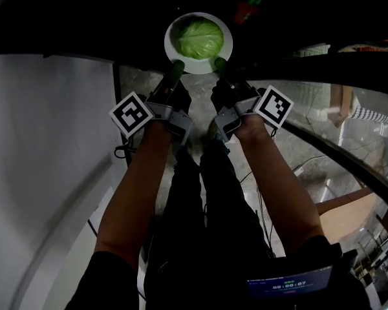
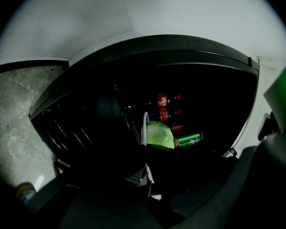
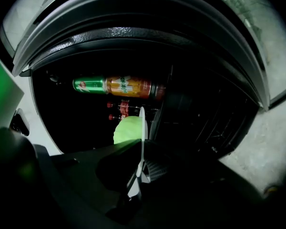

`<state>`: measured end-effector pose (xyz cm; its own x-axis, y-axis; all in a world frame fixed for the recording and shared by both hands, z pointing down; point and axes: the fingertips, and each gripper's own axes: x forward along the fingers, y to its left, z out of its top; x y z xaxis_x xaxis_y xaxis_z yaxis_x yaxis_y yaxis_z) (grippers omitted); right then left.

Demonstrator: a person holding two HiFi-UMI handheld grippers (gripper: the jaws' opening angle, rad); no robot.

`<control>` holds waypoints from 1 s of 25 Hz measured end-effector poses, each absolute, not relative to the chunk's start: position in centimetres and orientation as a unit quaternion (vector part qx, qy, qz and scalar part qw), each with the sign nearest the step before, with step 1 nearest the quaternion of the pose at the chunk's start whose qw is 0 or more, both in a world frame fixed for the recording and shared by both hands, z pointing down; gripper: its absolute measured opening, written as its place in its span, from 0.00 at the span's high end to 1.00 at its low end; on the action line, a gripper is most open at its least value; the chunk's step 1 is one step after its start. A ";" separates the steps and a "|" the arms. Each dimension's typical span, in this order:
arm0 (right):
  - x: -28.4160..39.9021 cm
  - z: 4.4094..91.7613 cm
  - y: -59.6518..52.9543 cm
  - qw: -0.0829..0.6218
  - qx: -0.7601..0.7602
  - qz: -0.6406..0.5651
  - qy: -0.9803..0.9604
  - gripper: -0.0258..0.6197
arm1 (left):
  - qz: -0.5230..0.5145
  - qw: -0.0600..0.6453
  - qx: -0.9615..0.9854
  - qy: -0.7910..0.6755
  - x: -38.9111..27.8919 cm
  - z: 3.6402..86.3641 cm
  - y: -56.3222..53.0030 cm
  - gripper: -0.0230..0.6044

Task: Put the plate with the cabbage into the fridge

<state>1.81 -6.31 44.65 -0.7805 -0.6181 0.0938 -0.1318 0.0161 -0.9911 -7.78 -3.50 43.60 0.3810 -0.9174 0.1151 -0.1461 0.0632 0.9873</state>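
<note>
Holding the plate (image 1: 170, 45) by its near rim with left gripper (image 1: 178, 66) and right gripper (image 1: 220, 63) both clamped on it, balancing the cabbage (image 1: 198, 37). Poised at the open fridge (image 2: 148, 49), bottles (image 2: 164, 106) behind.

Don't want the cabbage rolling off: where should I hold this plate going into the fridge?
On the plate, take the thin near rim from your side, as now: left gripper and right gripper each clamp it. The cabbage fills the middle, leaving only rim bare.

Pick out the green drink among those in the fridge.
The green drink, end to end with the orange bottle; the dark cola bottles nearer the cabbage carry red labels.
</note>
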 end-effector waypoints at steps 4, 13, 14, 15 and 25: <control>1.8 44.8 -6.4 0.187 -0.274 -0.648 0.686 0.93 | -0.336 0.578 0.595 -0.447 -7.7 43.8 -3.6 0.95; 1.8 44.8 -6.5 0.189 -0.275 -0.647 0.686 0.92 | -0.343 0.584 0.583 -0.449 -7.7 44.0 -3.5 0.95; 1.8 44.8 -6.5 0.190 -0.275 -0.646 0.686 0.92 | -0.344 0.585 0.582 -0.448 -7.7 44.0 -3.5 0.95; 1.8 44.8 -6.5 0.189 -0.277 -0.646 0.686 0.92 | -0.344 0.586 0.582 -0.447 -7.7 44.0 -3.5 0.94; 2.0 45.0 -6.4 0.166 -0.304 -0.627 0.698 0.92 | -0.344 0.581 0.581 -0.454 -7.7 44.4 -3.5 0.94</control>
